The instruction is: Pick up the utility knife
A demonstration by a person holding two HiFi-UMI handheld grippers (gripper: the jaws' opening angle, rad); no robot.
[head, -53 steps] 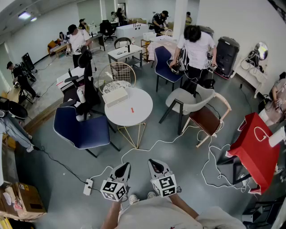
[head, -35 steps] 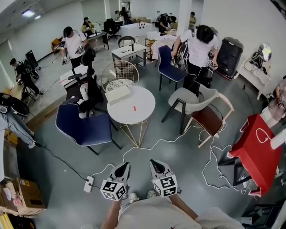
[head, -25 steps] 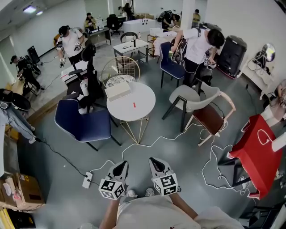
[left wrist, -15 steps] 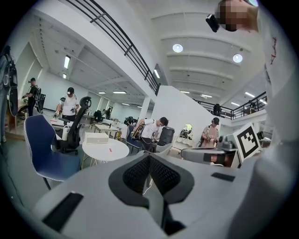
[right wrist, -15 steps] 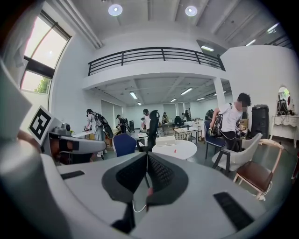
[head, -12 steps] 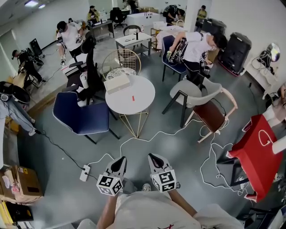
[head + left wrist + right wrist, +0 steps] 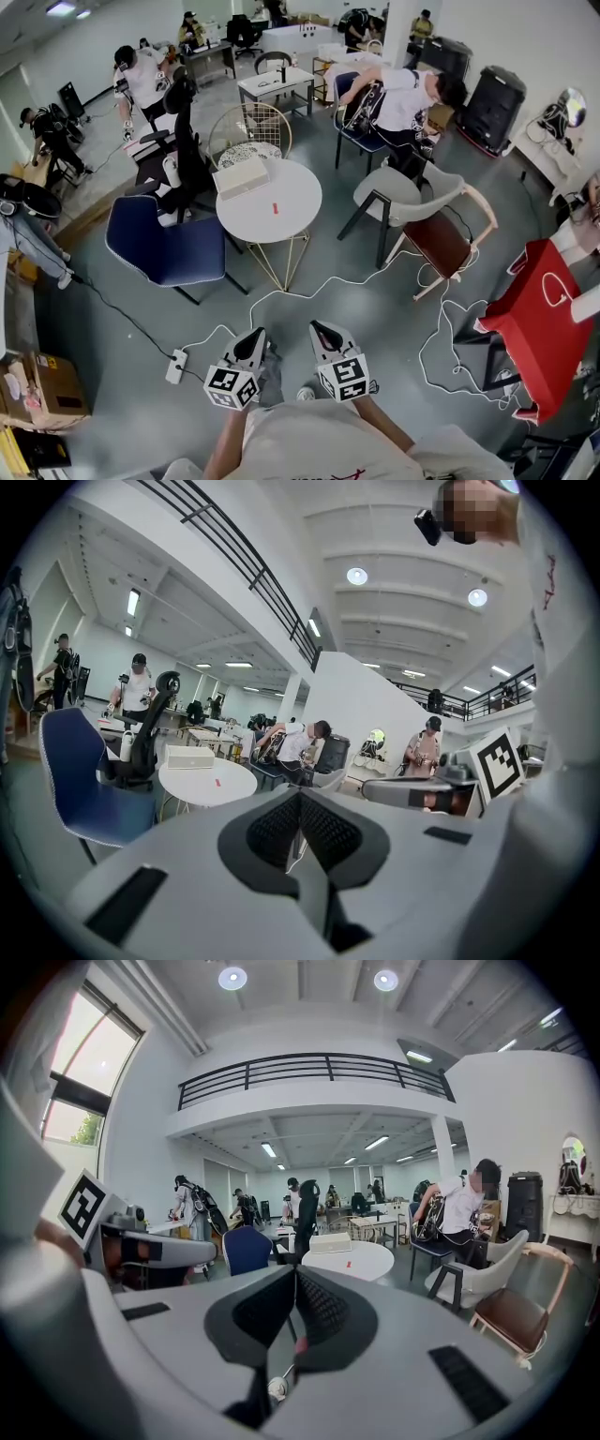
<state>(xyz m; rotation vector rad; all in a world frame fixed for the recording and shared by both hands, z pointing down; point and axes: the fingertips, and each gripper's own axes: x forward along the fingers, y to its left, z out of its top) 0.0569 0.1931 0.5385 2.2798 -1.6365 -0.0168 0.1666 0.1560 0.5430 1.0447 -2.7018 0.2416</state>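
Observation:
The utility knife (image 7: 275, 208) is a small red piece lying near the middle of the round white table (image 7: 281, 234), several steps ahead of me. It also shows as a red speck in the left gripper view (image 7: 217, 782) and the right gripper view (image 7: 348, 1264). My left gripper (image 7: 253, 336) and right gripper (image 7: 323, 330) are side by side close to my body, low over the grey floor and far from the table. Both are shut with nothing between the pads, as their own views show: left gripper (image 7: 300, 794), right gripper (image 7: 295, 1274).
A white box (image 7: 240, 176) lies on the table's far left. Round the table stand a blue chair (image 7: 164, 251), a wire chair (image 7: 246, 141), a grey chair (image 7: 398, 202) and a brown-seated chair (image 7: 441, 246). A white cable (image 7: 328, 281) and a power strip (image 7: 175, 366) lie on the floor; a red table (image 7: 530, 314) stands at the right.
The table has come slightly closer in the head view. Both grippers stay shut and side by side. The person in white beyond the table has bent down over a blue chair.

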